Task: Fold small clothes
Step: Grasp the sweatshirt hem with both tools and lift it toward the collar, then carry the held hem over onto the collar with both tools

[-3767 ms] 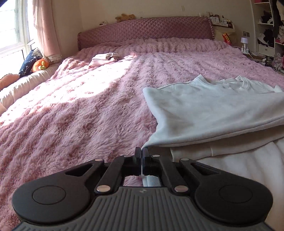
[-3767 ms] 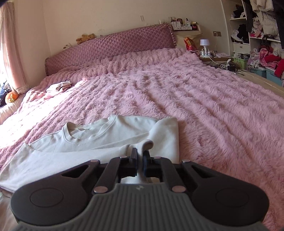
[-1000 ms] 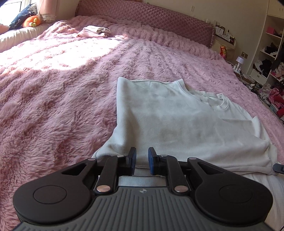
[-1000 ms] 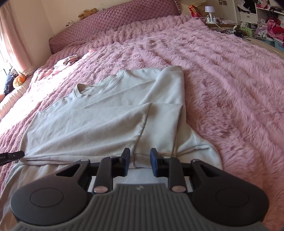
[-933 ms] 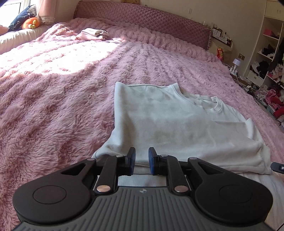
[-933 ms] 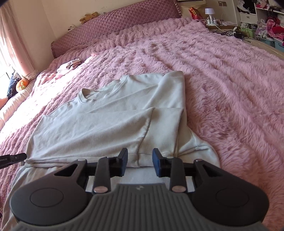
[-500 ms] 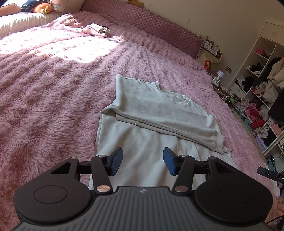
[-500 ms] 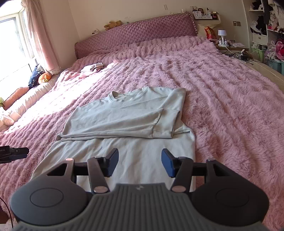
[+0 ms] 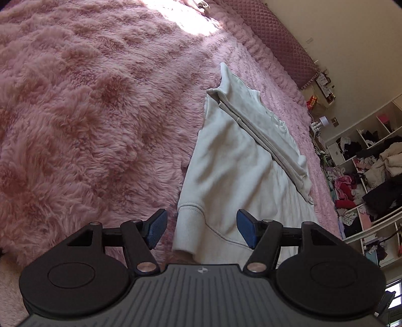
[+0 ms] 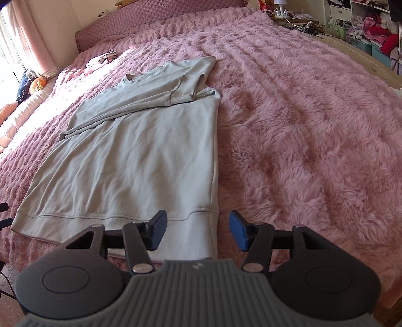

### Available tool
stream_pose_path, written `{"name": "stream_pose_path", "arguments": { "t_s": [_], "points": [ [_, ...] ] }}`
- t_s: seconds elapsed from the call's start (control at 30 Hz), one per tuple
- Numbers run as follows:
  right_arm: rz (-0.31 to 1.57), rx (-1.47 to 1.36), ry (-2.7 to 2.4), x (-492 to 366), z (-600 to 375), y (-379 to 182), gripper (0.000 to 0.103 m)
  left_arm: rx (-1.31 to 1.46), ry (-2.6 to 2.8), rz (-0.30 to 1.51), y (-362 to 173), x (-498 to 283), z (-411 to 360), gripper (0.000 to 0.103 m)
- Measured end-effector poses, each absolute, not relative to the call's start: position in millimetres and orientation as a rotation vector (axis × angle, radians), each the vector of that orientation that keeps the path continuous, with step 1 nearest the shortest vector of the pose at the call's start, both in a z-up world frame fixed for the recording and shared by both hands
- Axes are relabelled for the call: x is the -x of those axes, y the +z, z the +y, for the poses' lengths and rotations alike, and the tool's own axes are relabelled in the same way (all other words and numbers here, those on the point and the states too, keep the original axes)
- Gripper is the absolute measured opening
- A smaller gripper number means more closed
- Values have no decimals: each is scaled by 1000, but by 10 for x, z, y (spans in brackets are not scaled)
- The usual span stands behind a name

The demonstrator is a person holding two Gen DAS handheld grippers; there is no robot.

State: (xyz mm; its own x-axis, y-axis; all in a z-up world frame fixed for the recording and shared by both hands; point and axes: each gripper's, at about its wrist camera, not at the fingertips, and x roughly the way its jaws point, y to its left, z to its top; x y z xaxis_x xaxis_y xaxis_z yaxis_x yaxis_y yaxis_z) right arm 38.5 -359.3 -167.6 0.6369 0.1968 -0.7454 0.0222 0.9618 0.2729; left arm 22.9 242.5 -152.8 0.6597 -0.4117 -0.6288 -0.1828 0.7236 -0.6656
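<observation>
Your left gripper [image 9: 200,231] hangs above the near left corner of the shirt [image 9: 233,161]. Its jaws are opening, and the blue pads [image 9: 155,227] stand wide apart. The ribbed hem [image 9: 187,226] lies below and between them, but neither pad touches the cloth.

Your right gripper [image 10: 198,232] hangs above the near right corner of the shirt [image 10: 140,156]. Its jaws are spread too, with nothing gripped. The hem's [image 10: 186,223] right end sits under the gap, nearer the left pad [image 10: 158,230].

The shirt is pale, off-white, and lies flat on a fluffy pink blanket [image 10: 301,120] that covers the bed. Its body runs away from you, hem nearest, collar [image 10: 140,75] farthest. Both sleeves [image 10: 160,90] are folded in across the chest, forming a band across the upper part. The lower body is smooth with a few soft creases.

In the left wrist view the picture is tilted, so the shirt runs up and to the right. The folded sleeve band [image 9: 271,140] crosses it on a slant.

Farther up the bed, a small pinkish bundle of cloth [image 10: 101,59] lies near a quilted mauve headboard [image 10: 155,12]. Sunlight falls on the blanket beside it. A curtain [image 10: 30,42] hangs at the far left. Open shelves crammed with clothes [image 9: 364,176] stand along the bed's right side.
</observation>
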Motion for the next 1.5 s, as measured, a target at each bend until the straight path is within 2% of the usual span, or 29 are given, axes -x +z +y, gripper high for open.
{"name": "stream_pose_path", "arguments": {
  "t_s": [0.1, 0.53, 0.73, 0.77, 0.83, 0.87, 0.9, 0.97, 1.0, 1.13, 1.5],
  "points": [
    [890, -283, 99, -383, -3624, -1728, 52, 846, -175, 888, -1655, -241, 2422, 73],
    [952, -314, 134, -603, -3594, -1903, 51, 826, -239, 964, -1875, -442, 2160, 73],
    [976, -340, 169, -613, -3549, -1947, 44, 849, -255, 965, -1909, -452, 2162, 73],
    [974, -334, 172, -611, -3543, -1942, 41, 852, -256, 966, -1916, -456, 2163, 73],
    [974, -335, 169, -618, -3544, -1933, 27, 863, -261, 964, -1922, -459, 2169, 73],
    [973, -337, 169, -622, -3546, -1928, 13, 866, -266, 958, -1923, -444, 2177, 72],
    [974, -341, 174, -625, -3554, -1923, 11, 863, -279, 944, -1906, -431, 2178, 68],
    [965, -357, 189, -621, -3576, -1891, 9, 817, -298, 924, -1852, -419, 2140, 17],
    [960, -364, 194, -618, -3581, -1870, 8, 783, -308, 928, -1818, -421, 2111, 8],
    [938, -412, 209, -616, -3615, -1791, 6, 775, -330, 904, -1759, -398, 2098, 4],
    [809, -607, 233, -814, -3758, -1453, 4, 884, -430, 732, -1452, -639, 2201, 4]
  ]
}}
